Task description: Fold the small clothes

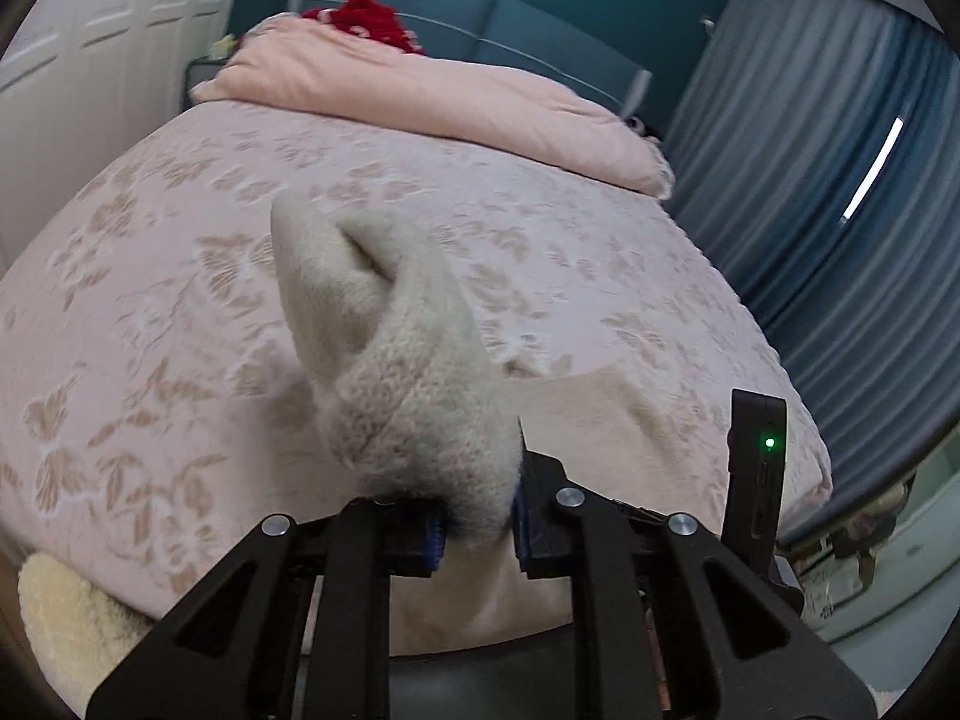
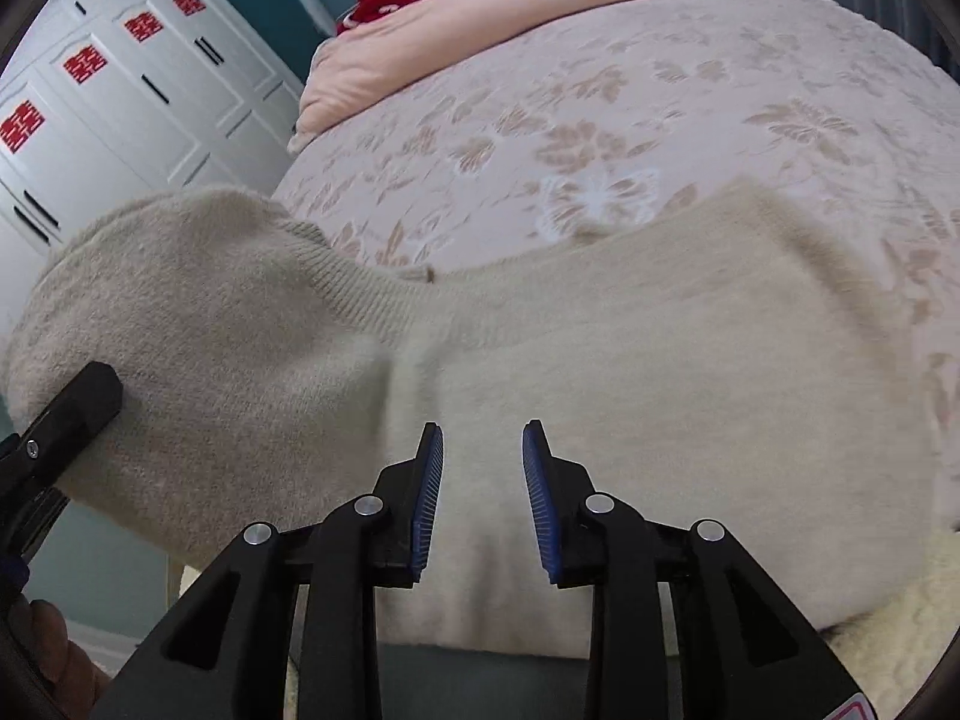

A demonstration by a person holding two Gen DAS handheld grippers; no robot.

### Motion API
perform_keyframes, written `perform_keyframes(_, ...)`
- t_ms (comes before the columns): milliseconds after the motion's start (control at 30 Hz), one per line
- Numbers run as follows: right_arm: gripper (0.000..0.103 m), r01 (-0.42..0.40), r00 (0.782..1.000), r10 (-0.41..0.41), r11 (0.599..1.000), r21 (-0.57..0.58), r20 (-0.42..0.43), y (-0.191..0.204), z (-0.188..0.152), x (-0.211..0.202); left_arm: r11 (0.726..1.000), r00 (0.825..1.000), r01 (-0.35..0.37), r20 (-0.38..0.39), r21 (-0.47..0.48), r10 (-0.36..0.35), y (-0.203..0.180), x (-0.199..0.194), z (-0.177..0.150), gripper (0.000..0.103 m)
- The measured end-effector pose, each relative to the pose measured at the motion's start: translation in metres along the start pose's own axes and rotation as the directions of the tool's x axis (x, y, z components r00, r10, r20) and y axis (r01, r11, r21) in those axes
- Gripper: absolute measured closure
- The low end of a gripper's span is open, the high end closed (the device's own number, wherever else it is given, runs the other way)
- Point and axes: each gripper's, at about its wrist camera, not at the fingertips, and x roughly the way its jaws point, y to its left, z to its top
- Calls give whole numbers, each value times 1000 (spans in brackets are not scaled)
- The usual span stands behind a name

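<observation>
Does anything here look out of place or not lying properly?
Yes. One side of the cream sweater is lifted off the bed and bunched in the left tongs, while the rest lies flat. The right tongs are open above it.

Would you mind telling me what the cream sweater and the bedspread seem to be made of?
The sweater looks like soft knitted wool or a wool blend: fuzzy nap, ribbed neckline, and it bunches thickly where the left gripper pinches it. The bedspread looks like woven jacquard or quilted cotton, matte pink with a tan leaf pattern.
</observation>
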Motion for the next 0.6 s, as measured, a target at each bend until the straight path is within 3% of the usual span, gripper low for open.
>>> perform_keyframes(133,69,90,992,-95,993,71,79,-59,-1,-55,985,996,69,-73,161,-57,-72,41,-12,84)
perform_keyframes(267,63,107,988,-123,982,155,93,-106,-12,-84,961,972,84,-233,262,-21,-106,97,-63,72)
perform_keyframes(300,60,100,989,-116,981,167,87,-111,-15,-87,962,963,89,-269,258,-17,-106,102,-76,72)
perform_keyframes(367,52,62,993,-78,983,172,86,-115,-21,-93,967,952,109,-304,232,-35,-98,100,-95,60)
perform_keyframes(433,41,19,996,-34,987,162,88,-110,-24,-91,965,957,86,-288,248,-11,-88,89,-106,42)
perform_keyframes(467,37,-7,997,-6,987,158,80,-106,-25,-86,963,960,73,-279,259,2,-82,83,-109,38)
perform_keyframes(533,35,-64,997,58,985,161,42,-98,-25,-71,964,967,15,-248,267,54,-68,71,-110,23)
perform_keyframes(600,34,-100,994,105,977,187,-17,-91,-26,-50,968,966,-37,-240,247,98,-51,66,-111,23)
